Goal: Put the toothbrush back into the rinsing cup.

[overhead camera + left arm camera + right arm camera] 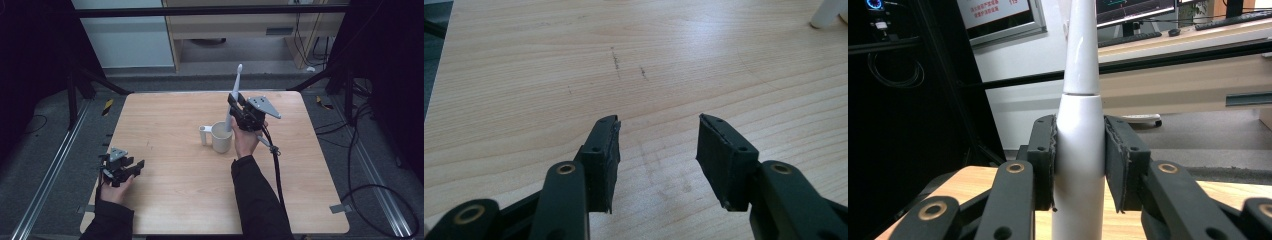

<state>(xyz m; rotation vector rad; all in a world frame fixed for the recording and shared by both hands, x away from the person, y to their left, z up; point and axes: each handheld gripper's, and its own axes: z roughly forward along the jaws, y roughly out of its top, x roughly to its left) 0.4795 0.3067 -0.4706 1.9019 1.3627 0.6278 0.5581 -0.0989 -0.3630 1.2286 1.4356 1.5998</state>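
Right gripper view puts the two black jaws tight on a white electric toothbrush [1079,150], one pad on each side of its fat handle, so the right gripper [1079,160] is holding it. The toothbrush stands almost straight up, with its thin neck going out past the top of that view at 12 o'clock. From the high view, the right gripper [239,111] is near the middle of the wooden table [165,200], and the toothbrush [233,95] leans a little, with its bottom end down in a white mug [220,137]. The mug's handle sticks out at 9 o'clock. The left gripper [131,167] sits far off at 8 o'clock from the mug, near the table's edge. Its jaws are wide apart with nothing between them.
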